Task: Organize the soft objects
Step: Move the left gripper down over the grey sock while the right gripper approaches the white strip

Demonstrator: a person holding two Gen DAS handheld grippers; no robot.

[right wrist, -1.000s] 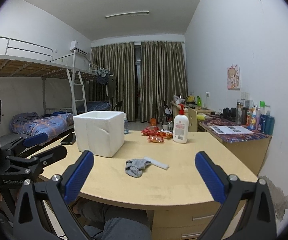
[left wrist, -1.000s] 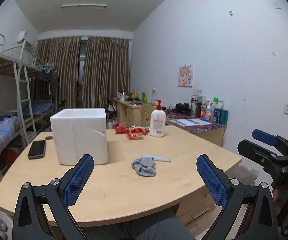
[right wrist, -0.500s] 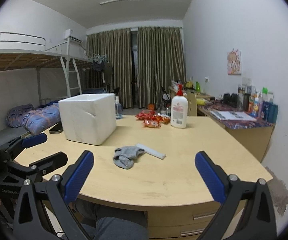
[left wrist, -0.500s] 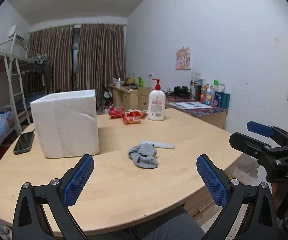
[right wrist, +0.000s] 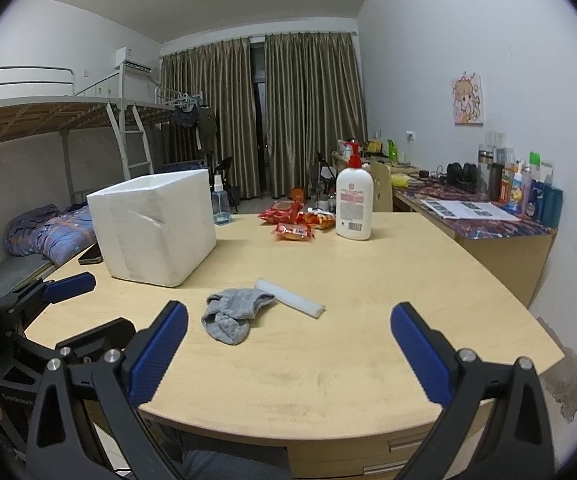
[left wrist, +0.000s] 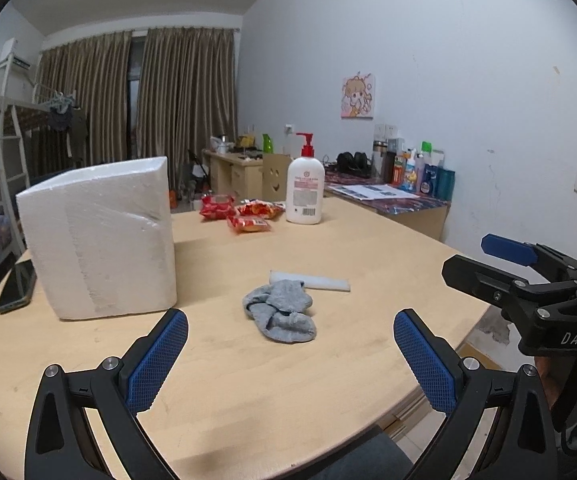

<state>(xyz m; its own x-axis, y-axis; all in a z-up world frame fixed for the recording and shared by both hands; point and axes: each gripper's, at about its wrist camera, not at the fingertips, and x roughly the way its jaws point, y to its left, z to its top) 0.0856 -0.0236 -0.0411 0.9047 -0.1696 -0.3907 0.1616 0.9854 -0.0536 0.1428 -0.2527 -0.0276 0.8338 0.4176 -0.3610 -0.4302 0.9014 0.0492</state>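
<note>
Crumpled grey fabric sock lies on the light wooden surface, touching one end of a flat white foam strip and near the white foam box. Left hand-held gripper is above the near edge, jaws spread wide, holding nothing; the sock lies ahead, between its blue pads. Right hand-held gripper is likewise wide open and empty; the sock lies ahead toward its left finger. White pump bottle with red top and red snack packets stand well beyond.
</note>
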